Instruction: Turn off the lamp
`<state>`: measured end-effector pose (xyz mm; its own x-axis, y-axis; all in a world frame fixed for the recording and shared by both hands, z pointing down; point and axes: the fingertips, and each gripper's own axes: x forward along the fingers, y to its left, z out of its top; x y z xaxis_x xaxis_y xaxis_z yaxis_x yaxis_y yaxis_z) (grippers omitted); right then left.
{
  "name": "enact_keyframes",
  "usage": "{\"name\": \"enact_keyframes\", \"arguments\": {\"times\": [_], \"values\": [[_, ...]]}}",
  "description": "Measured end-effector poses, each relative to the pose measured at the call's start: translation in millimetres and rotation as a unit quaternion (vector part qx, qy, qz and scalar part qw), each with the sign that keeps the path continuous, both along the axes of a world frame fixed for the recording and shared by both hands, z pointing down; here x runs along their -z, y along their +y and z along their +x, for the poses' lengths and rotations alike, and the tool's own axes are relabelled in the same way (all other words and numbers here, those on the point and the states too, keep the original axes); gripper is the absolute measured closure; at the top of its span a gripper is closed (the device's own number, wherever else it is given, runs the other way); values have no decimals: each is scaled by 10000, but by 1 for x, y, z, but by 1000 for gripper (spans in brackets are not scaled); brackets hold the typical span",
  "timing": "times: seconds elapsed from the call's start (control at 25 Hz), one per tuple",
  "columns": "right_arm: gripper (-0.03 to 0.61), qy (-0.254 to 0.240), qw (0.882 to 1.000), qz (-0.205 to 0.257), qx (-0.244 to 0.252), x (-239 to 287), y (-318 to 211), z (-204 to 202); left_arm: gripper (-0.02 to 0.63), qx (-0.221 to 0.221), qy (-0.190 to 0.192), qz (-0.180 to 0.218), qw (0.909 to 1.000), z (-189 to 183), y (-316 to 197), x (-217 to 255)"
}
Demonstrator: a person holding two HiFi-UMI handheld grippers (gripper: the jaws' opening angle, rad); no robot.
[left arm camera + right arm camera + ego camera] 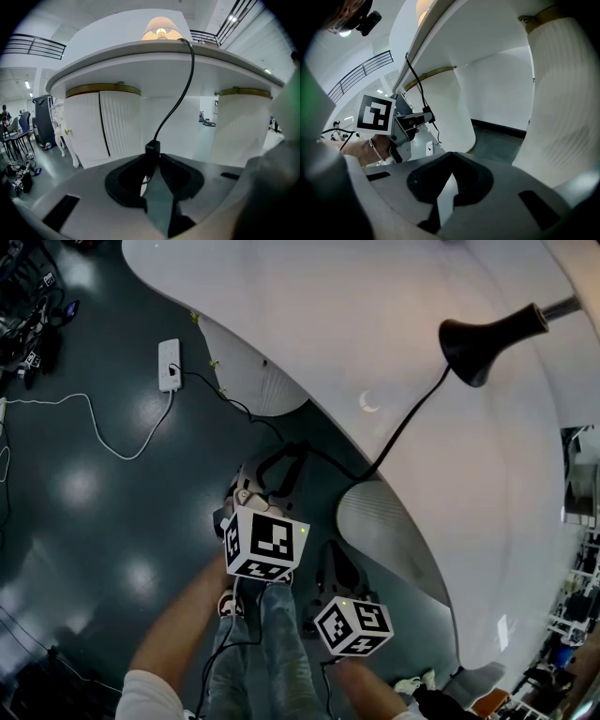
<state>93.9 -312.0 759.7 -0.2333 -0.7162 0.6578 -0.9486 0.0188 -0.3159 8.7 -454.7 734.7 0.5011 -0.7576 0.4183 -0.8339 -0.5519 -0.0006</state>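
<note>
Left gripper [153,158] pinches the cord switch [152,148] hanging below the table [108,56], since squeezing it is my way to kill the lamp [161,29], lit up on top. Right gripper [451,159] hangs nearby, jaws together, empty.

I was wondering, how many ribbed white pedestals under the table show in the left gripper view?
2. One pedestal stands at left and the other at right, both under the table. Others may be hidden outside the view.
</note>
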Motion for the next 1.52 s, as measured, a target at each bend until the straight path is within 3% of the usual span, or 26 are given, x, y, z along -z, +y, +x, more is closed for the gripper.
{"name": "enact_keyframes", "arguments": {"times": [0.84, 1.52], "values": [[580, -36, 10000, -11, -52, -1, 2, 6, 522, -61, 319, -175, 9993, 9, 8, 0], [580, -64, 9999, -40, -90, -3, 5, 11, 532, 96, 369, -207, 9991, 7, 8, 0]]}}
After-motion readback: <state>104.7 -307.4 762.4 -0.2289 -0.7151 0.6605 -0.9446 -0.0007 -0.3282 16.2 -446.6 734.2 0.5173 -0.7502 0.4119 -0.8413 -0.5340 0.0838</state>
